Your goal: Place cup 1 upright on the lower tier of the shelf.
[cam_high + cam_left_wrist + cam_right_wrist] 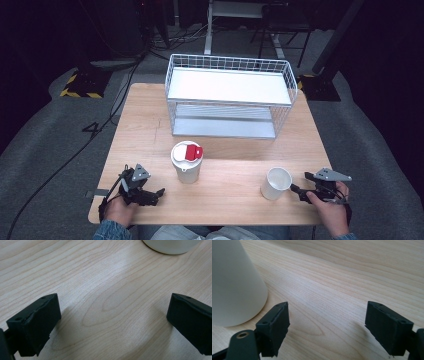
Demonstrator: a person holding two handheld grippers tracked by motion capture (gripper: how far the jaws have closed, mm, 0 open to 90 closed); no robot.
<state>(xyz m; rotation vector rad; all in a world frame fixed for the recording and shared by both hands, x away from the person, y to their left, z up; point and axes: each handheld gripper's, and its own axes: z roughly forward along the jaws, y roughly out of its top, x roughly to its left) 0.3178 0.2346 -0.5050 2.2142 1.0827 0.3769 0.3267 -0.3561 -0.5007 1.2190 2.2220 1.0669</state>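
Tools rest low at the near edge of the wooden surface (150, 125), the left tool (150, 192) and right tool (299, 186) each with jaws spread wide and nothing between them. The lidded cup (187, 162) with a red tab stands just beyond the left tool, the open white cup (276, 183) just beside the right one. A white wire rack (230, 95) stands at the far side.

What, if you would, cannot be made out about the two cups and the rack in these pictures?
- Lidded cup: contents hidden by its lid, high view; cut off by the top edge in the left gripper view.
- Open cup: inside washed out white, high view; rim cut off in the right gripper view.
- Rack: lower shelf partly hidden by the top tray.
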